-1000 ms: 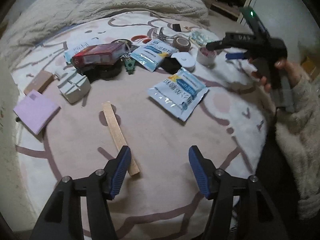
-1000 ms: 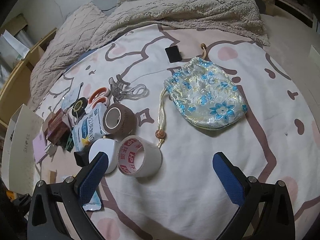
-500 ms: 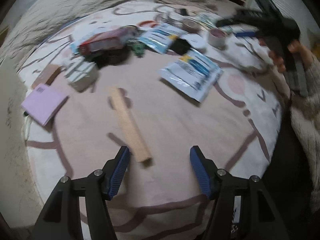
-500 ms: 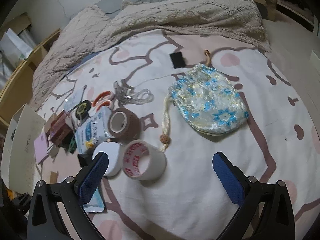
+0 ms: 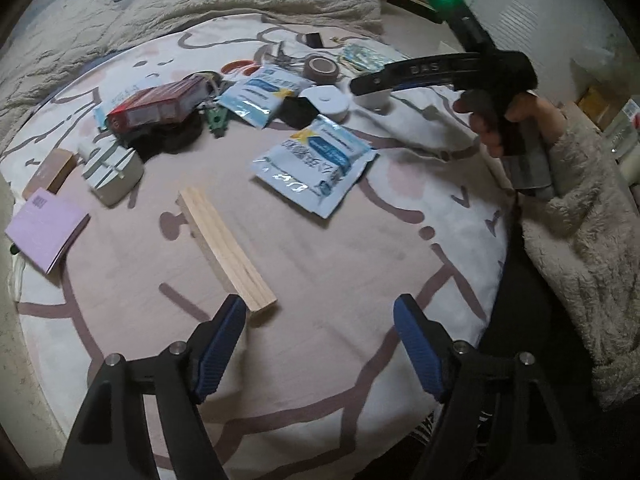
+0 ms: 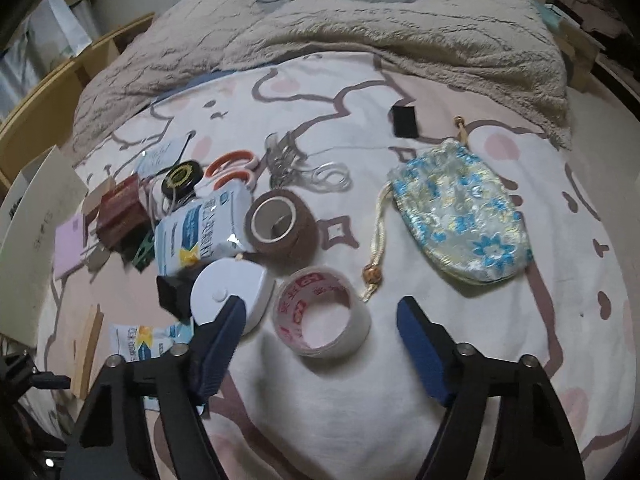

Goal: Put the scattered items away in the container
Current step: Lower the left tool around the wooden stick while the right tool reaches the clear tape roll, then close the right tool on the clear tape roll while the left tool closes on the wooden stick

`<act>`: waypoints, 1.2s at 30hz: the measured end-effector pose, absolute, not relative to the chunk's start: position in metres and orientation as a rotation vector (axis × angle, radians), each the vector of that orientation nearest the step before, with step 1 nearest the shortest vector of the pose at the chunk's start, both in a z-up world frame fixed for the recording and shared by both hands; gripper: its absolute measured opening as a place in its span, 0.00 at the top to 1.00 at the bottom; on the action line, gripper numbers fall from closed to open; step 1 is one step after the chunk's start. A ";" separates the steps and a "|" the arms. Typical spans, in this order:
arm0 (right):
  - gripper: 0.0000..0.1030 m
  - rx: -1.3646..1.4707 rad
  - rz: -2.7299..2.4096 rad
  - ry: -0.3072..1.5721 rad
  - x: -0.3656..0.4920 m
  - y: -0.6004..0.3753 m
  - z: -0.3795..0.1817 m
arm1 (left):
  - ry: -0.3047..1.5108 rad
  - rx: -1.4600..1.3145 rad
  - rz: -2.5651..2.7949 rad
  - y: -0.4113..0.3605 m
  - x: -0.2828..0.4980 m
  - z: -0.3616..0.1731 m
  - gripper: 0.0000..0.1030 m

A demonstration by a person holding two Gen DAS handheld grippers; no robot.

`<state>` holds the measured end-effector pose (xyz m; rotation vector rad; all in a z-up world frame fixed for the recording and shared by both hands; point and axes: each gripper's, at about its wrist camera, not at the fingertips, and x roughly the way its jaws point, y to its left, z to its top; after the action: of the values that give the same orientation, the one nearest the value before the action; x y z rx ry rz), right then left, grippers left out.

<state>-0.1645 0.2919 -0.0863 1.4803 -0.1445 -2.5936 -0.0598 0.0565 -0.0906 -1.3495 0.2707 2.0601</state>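
Left wrist: my left tool (image 5: 318,320) is opening, nothing between its fingers, wooden stick (image 5: 226,254) on the bed just ahead, at the left fingertip; next, straddle it | Right wrist: my right tool (image 6: 320,320) is closing, empty, around the clear tape roll (image 6: 322,312); brocade pouch (image 6: 460,216) lies beyond, drawstring shut | Step: first pickups.

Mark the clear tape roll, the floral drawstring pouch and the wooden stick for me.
clear tape roll (image 6: 320,312), right wrist view, on its printed inner wall.
floral drawstring pouch (image 6: 460,212), right wrist view, middle of the fabric.
wooden stick (image 5: 224,248), left wrist view, mid-length on its top face.
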 end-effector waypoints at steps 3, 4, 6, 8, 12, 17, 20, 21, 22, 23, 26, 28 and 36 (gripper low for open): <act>0.36 1.493 -2.591 -0.102 -0.165 0.286 -0.089 | 0.274 -1.361 2.087 0.054 -0.062 -0.090 0.26; 0.42 1.504 -2.592 -0.093 -0.165 0.285 -0.090 | 0.270 -1.372 2.101 0.052 -0.064 -0.091 0.26; 0.54 1.538 -2.610 -0.064 -0.168 0.284 -0.095 | 0.260 -1.398 2.112 0.048 -0.068 -0.094 0.26; 0.56 1.554 -2.615 -0.056 -0.170 0.286 -0.099 | 0.270 -1.426 2.106 0.048 -0.071 -0.099 0.26; 0.56 1.528 -2.624 -0.088 -0.169 0.288 -0.096 | 0.348 -1.456 2.070 0.058 -0.068 -0.108 0.26; 0.56 1.507 -2.635 -0.119 -0.167 0.290 -0.091 | 0.405 -1.426 2.012 0.069 -0.062 -0.110 0.25; 0.56 1.500 -2.639 -0.143 -0.167 0.292 -0.089 | 0.414 -1.420 2.005 0.070 -0.061 -0.110 0.25; 0.56 1.495 -2.641 -0.153 -0.167 0.293 -0.087 | 0.408 -1.417 2.002 0.070 -0.061 -0.110 0.25; 0.56 1.489 -2.642 -0.163 -0.166 0.294 -0.086 | 0.397 -1.410 1.997 0.070 -0.062 -0.109 0.25; 0.56 1.484 -2.644 -0.171 -0.167 0.294 -0.085 | 0.384 -1.403 1.989 0.071 -0.062 -0.108 0.25; 0.56 1.467 -2.652 -0.193 -0.166 0.296 -0.081 | 0.369 -1.389 1.954 0.080 -0.063 -0.108 0.25; 0.56 1.448 -2.668 -0.214 -0.166 0.298 -0.078 | 0.379 -1.389 1.939 0.085 -0.064 -0.110 0.25; 0.56 1.372 -2.701 -0.348 -0.166 0.313 -0.066 | 0.236 -1.398 1.920 0.093 -0.081 -0.107 0.25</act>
<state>-0.1657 0.3127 -0.0656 1.3716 -0.3476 -2.7011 -0.0805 0.0931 -0.1070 -1.3983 0.2360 1.9204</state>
